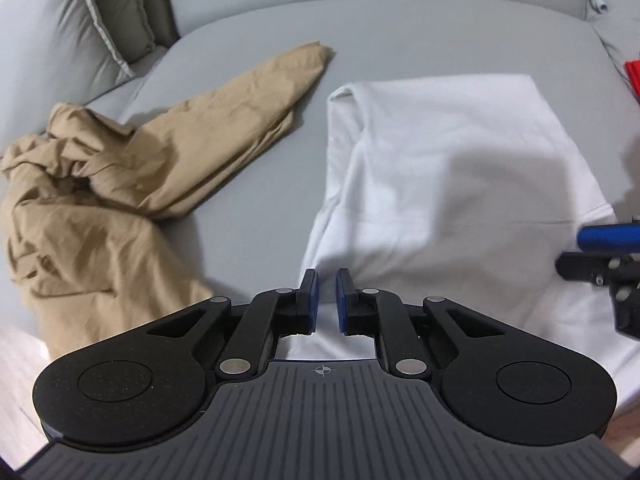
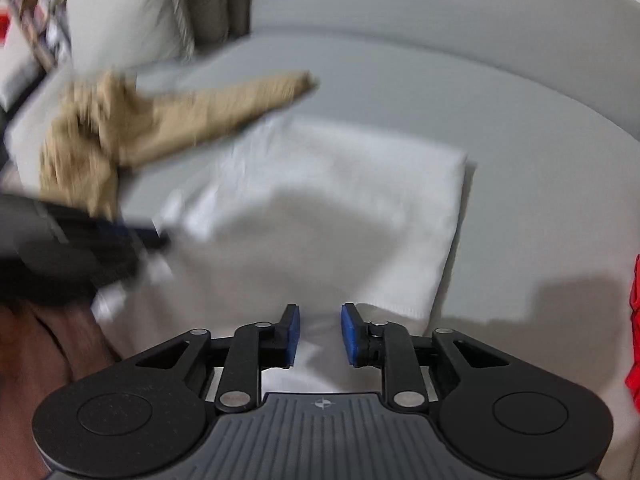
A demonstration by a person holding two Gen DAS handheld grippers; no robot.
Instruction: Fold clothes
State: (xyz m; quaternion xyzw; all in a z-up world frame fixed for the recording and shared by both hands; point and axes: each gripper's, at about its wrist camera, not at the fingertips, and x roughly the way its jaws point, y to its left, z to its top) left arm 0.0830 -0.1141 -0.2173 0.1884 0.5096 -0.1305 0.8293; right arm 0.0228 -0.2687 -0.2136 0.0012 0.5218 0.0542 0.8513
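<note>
While both pairs of blue-padded jaws are held apart and empty, the left gripper (image 1: 324, 280) and right gripper (image 2: 320, 314) are poised over the folded white shirt (image 1: 452, 168) near the sofa seat's (image 1: 256, 200) front edge; crumpled tan trousers (image 1: 120, 160) are spread toward its left edge.

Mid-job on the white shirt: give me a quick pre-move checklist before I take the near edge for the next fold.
1. Left gripper empty, fingers slightly apart: ok.
2. Right gripper empty, fingers apart: ok.
3. White shirt lies flat, partly folded on the grey sofa seat: ok.
4. Both grippers are over the shirt's near edge: ok.
5. Tan garment clear of the shirt: ok in the left view; the right view is too blurred to confirm.
6. Red item at the right side clear of the shirt: cannot tell.
</note>
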